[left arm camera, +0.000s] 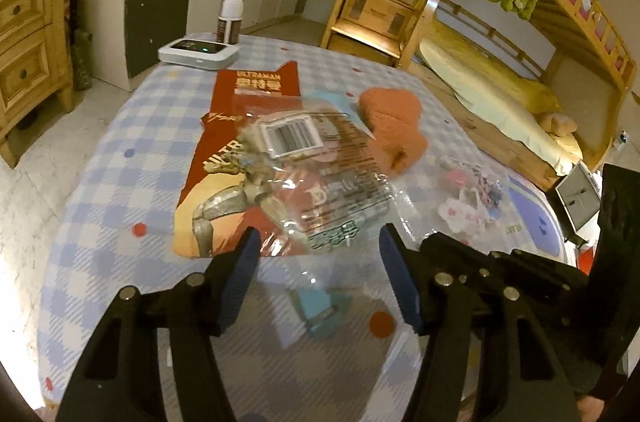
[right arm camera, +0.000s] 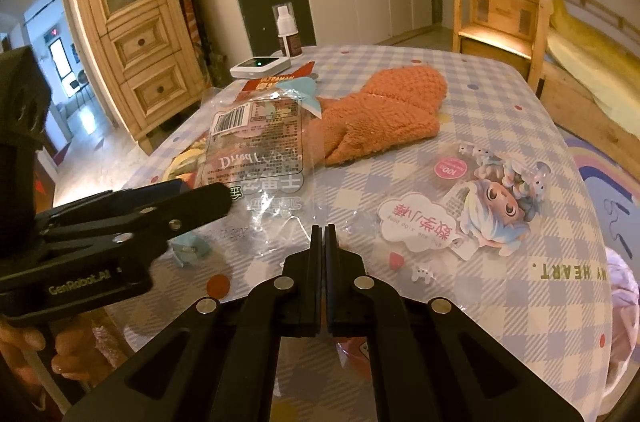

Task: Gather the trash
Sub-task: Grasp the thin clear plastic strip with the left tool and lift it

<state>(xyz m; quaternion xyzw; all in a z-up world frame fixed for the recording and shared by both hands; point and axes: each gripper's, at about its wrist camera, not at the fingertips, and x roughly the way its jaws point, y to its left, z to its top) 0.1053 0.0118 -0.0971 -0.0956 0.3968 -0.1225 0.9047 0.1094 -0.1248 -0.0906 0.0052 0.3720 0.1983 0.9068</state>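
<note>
A clear plastic wrapper (left arm camera: 320, 166) with a barcode label lies on the checked tablecloth, over a red Ultraman packet (left arm camera: 240, 126). My left gripper (left arm camera: 316, 242) is open, its jaws on either side of the wrapper's near edge. It shows in the right wrist view (right arm camera: 208, 198) beside the wrapper (right arm camera: 256, 150). My right gripper (right arm camera: 325, 234) is shut with nothing between its fingers, just above the clear film. A cartoon-girl packet (right arm camera: 492, 210) lies to its right. A small blue scrap (left arm camera: 320, 306) lies under my left gripper.
An orange towel (right arm camera: 384, 114) lies mid-table. A white device (left arm camera: 198, 52) and a spray bottle (left arm camera: 231, 14) stand at the far edge. A wooden cabinet (right arm camera: 132, 22) is on the left, a wooden bunk bed (left arm camera: 500, 34) on the right.
</note>
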